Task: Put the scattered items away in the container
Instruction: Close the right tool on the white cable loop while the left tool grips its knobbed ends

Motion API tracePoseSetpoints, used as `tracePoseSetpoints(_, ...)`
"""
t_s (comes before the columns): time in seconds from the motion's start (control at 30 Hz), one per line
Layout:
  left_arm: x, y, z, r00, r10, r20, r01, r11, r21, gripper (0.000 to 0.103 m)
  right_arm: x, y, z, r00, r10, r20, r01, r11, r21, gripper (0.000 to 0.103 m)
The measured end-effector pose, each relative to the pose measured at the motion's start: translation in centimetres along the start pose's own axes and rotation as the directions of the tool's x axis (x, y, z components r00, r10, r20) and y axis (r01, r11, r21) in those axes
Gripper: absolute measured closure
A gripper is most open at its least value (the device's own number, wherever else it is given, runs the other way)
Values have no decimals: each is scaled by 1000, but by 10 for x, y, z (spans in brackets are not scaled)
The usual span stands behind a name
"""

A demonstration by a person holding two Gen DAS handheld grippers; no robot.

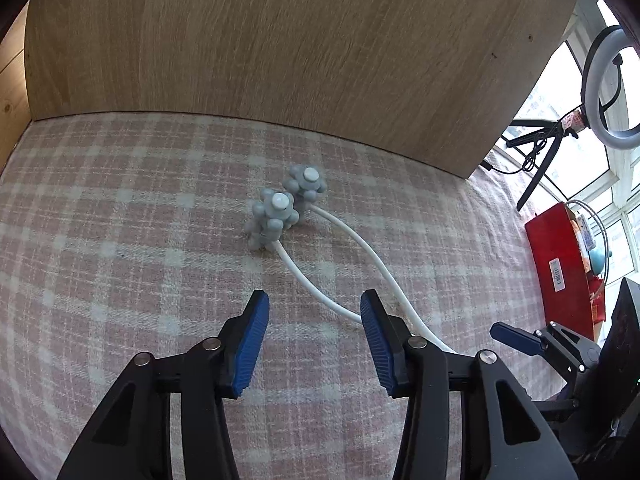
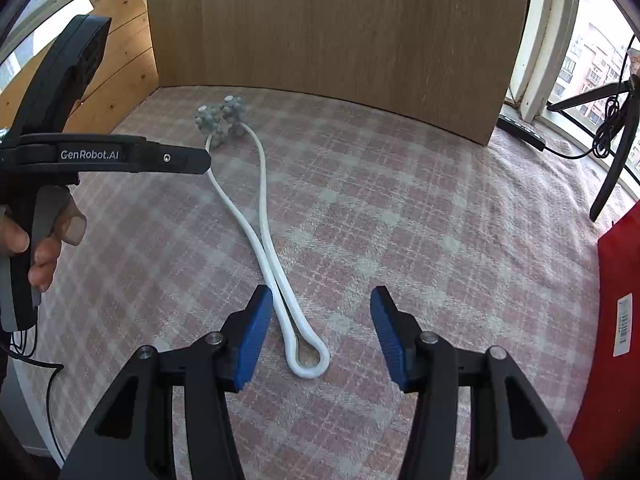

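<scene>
A white looped massager (image 2: 264,208) with two grey knobbly ball heads (image 1: 286,202) lies on the pink checked cloth. Its heads point toward the wooden panel and its bent end (image 2: 310,362) lies near me. My left gripper (image 1: 314,312) is open and empty, just short of the white arms, with the heads ahead of it. My right gripper (image 2: 322,308) is open and empty, its jaws straddling the bent end; the left pad (image 2: 256,332) is close beside the white tube. A red container (image 1: 560,264) stands at the right, also in the right wrist view (image 2: 616,320).
A tall wooden panel (image 1: 304,48) stands behind the cloth. A ring light on a black tripod (image 1: 608,92) and cables stand by the windows at right. The left gripper's body and the holding hand (image 2: 44,256) fill the left of the right wrist view.
</scene>
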State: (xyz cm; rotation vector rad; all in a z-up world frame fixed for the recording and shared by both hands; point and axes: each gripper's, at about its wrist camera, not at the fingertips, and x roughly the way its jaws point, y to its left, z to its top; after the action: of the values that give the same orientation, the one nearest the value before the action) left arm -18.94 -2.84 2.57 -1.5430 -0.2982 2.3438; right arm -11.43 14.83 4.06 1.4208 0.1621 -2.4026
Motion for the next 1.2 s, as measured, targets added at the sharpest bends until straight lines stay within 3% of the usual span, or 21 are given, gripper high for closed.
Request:
tracePoseSetpoints(0.27,12,0,5,1000,-14,5,15,999,-30,61,10,-1,-6,999,29,-24,-29,1000,-11,53)
tracePoseSetpoints(0.37,13,1,9,999,-31,10,31,999,-42,81,10,1,-4,999,34,-28,-35,999,-27,53)
tracePoseSetpoints(0.4,13,1,10,999,-38,18,39,998,-40,88,10,1,-3,999,35,-29,-36,999,-31,55)
tracePoseSetpoints(0.43,12,0,10,998,-56,26,57,998,-36,87,10,2,-2,999,32,-32,-33,999,-35,58)
tracePoseSetpoints(0.5,11,-2,9,997,-77,31,78,997,-25,87,9,2,0,998,45,-40,-47,998,-39,81)
tracePoseSetpoints(0.53,10,-3,8,996,-79,35,80,997,-21,88,9,2,0,997,55,-47,-57,998,-41,83)
tracePoseSetpoints(0.8,-24,-4,2,979,-184,86,188,981,-46,94,-6,9,-6,990,122,-78,-128,988,-82,86)
tracePoseSetpoints(1.0,-68,-22,-37,965,-242,105,241,970,21,95,-33,20,-37,976,188,-106,-202,969,-144,86)
tracePoseSetpoints(1.2,-102,-29,-72,968,-225,108,218,973,71,95,-46,35,-51,964,244,-104,-262,940,-220,71)
